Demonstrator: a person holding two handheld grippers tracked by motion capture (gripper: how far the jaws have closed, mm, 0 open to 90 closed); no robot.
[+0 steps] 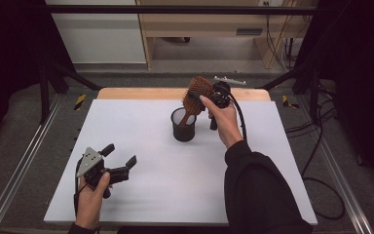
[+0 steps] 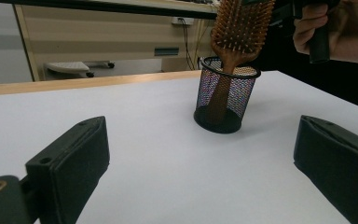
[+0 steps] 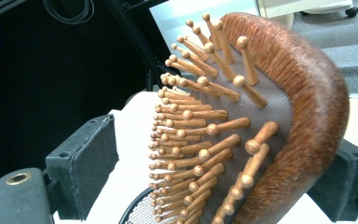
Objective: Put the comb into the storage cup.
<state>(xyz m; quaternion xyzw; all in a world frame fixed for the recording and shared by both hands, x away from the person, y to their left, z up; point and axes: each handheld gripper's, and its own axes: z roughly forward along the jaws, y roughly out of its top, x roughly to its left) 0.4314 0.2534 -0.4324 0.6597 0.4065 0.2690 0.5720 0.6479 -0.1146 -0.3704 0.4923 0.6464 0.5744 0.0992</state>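
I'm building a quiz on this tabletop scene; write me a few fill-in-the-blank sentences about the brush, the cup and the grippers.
1. The brown wooden paddle hairbrush stands with its handle inside the black wire-mesh ____.
2. The head of the brush lies between the jaws of the ____ gripper.
3. The left gripper hovers over the white table with its jaws ____.
4. The brush's pins are made of ____.

Missing words: cup; right; open; wood

Light: bright on white table (image 1: 165,165), dark surround | shadows: faint | focus: near hairbrush (image 3: 261,130) soft, close jaws slightly blurred
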